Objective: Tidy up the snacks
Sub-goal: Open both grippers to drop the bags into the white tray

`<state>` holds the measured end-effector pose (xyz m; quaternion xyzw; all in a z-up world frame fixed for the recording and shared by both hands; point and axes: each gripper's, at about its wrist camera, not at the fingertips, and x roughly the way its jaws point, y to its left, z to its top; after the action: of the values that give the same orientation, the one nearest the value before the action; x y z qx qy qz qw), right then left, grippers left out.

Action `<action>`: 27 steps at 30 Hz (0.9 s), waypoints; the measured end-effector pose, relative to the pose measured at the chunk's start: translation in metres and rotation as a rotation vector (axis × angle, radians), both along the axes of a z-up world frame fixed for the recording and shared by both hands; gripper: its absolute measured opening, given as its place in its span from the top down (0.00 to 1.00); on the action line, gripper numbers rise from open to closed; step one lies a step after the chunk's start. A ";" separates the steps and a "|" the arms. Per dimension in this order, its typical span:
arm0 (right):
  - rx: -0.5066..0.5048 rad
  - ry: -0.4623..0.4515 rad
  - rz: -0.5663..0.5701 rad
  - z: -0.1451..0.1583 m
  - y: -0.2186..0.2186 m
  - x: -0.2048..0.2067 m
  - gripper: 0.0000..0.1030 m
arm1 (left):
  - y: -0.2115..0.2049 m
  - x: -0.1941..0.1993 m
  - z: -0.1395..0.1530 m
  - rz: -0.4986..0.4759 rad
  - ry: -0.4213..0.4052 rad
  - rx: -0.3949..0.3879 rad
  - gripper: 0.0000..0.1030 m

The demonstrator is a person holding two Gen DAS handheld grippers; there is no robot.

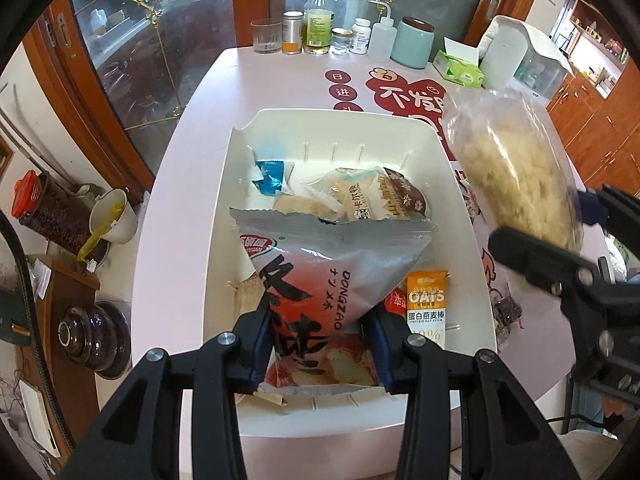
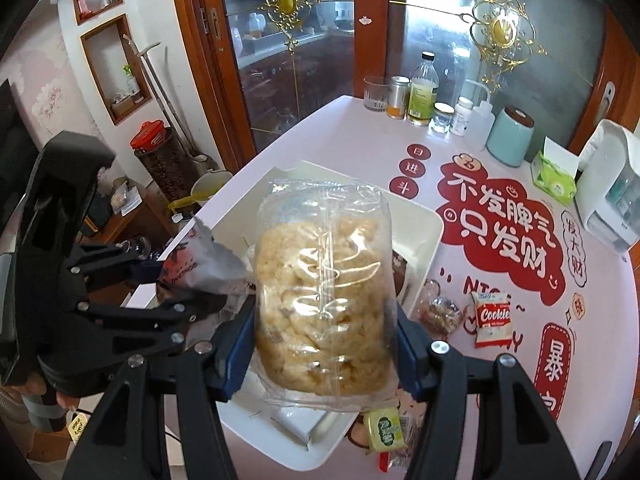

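My left gripper (image 1: pixel 320 344) is clenched on a grey and red snack bag (image 1: pixel 320 280) with a torn top edge, held over the near end of the white bin (image 1: pixel 460 184). My right gripper (image 2: pixel 324 344) grasps a clear bag of pale puffed pieces (image 2: pixel 324 300), crinkled and shiny, above the bin's right edge. A small Cookie packet (image 2: pixel 490 320) lies on the table (image 2: pixel 340 132) beside the bin.

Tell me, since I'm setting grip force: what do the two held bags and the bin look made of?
Grey snack bag: matte printed plastic film, creased, with a torn top edge. Clear bag: thin glossy transparent plastic showing the contents. White bin: apparently rigid smooth plastic.
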<state>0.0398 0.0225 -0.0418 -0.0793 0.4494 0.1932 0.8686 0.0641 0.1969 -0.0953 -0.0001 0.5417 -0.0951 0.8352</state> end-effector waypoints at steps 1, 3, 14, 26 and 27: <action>-0.005 -0.005 -0.001 0.001 0.000 0.002 0.41 | 0.001 -0.001 0.000 0.002 -0.001 0.000 0.61; -0.014 -0.013 -0.006 0.002 0.001 0.005 0.41 | 0.001 -0.002 0.001 0.003 -0.002 0.002 0.60; 0.041 0.006 0.005 0.002 -0.002 0.007 0.40 | -0.004 -0.008 0.008 0.009 -0.038 0.027 0.27; 0.053 0.044 -0.034 -0.010 -0.023 0.000 0.40 | -0.023 -0.009 0.005 -0.020 -0.019 0.042 0.27; 0.053 0.048 -0.039 -0.011 -0.026 -0.001 0.40 | -0.025 -0.008 0.005 -0.026 -0.018 0.042 0.27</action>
<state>0.0384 -0.0030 -0.0528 -0.0427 0.4662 0.1900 0.8630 0.0556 0.1722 -0.0905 0.0253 0.5362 -0.0943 0.8384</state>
